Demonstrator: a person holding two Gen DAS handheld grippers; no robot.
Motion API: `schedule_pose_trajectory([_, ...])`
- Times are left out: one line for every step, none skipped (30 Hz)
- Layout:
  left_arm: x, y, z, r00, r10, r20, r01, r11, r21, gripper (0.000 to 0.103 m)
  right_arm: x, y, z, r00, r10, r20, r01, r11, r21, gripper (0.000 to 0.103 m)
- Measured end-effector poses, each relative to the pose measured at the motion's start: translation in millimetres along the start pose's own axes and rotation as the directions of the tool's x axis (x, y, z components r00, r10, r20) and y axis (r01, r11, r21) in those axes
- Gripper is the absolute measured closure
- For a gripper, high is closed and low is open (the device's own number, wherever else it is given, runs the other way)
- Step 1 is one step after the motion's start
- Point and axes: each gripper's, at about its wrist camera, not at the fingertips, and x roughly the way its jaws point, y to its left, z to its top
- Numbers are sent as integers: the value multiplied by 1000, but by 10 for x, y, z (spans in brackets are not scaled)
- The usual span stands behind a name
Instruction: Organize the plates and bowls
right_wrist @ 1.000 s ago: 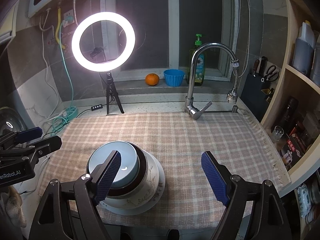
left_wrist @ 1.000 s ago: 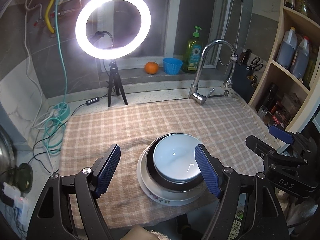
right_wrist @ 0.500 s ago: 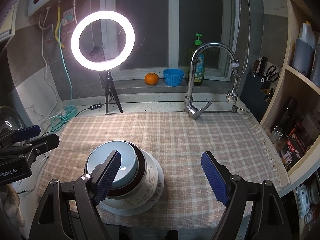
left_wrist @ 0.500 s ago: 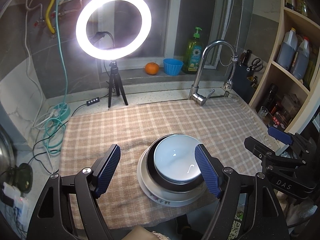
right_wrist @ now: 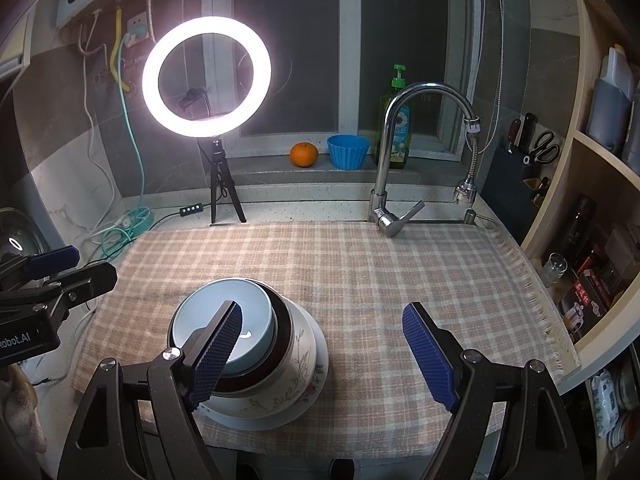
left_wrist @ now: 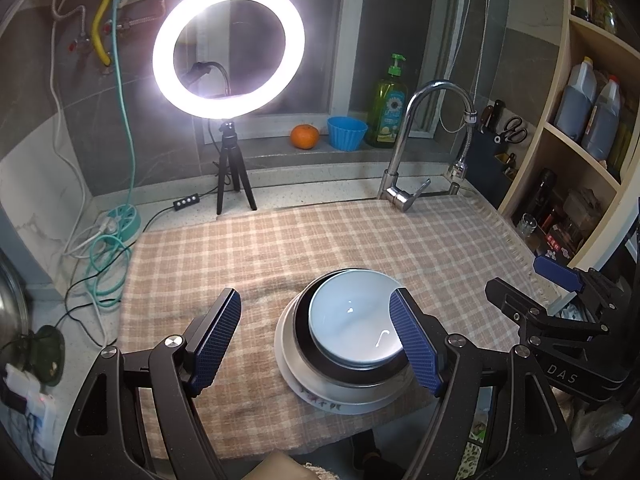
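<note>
A pale blue bowl (left_wrist: 352,320) sits nested in a dark bowl (left_wrist: 340,376), which sits in a floral white bowl on a white plate (left_wrist: 320,400), near the front edge of the checked cloth. The same stack shows in the right wrist view: blue bowl (right_wrist: 208,312), floral bowl (right_wrist: 296,368). My left gripper (left_wrist: 316,340) is open and empty, held back above the front edge, its right finger in front of the stack. My right gripper (right_wrist: 324,356) is open and empty, its left finger in front of the stack.
A ring light on a tripod (left_wrist: 234,176) stands at the back left, a faucet (left_wrist: 404,184) at the back right. An orange (right_wrist: 304,154), a blue cup (right_wrist: 347,152) and a soap bottle (right_wrist: 396,120) are on the sill. Shelves (left_wrist: 580,160) stand at the right, cables (left_wrist: 108,248) at the left.
Both grippers have drifted slightly back and stay open. The stack has not moved.
</note>
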Motion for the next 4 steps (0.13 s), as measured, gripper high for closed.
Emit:
schedule_pose_trajectory([-1, -3, 1, 1000, 1, 5, -1, 1000, 2, 26, 8, -2, 0, 1000, -1, -1, 1, 1000, -2, 24])
schedule_pose_trajectory([-6, -5, 1, 1000, 11, 15, -11, 1000, 8, 26, 18, -3, 3, 1000, -2, -3, 2, 1000, -3, 24])
schedule_pose_trajectory([-5, -6, 1, 1000, 18, 20, -18, 1000, 12, 26, 36, -5, 8, 1000, -1, -6, 1, 1000, -3, 24])
schedule_pose_trajectory([14, -4, 1, 1000, 18, 16, -18, 1000, 13, 26, 49, -5, 11, 1000, 0, -10, 0, 1000, -2, 24])
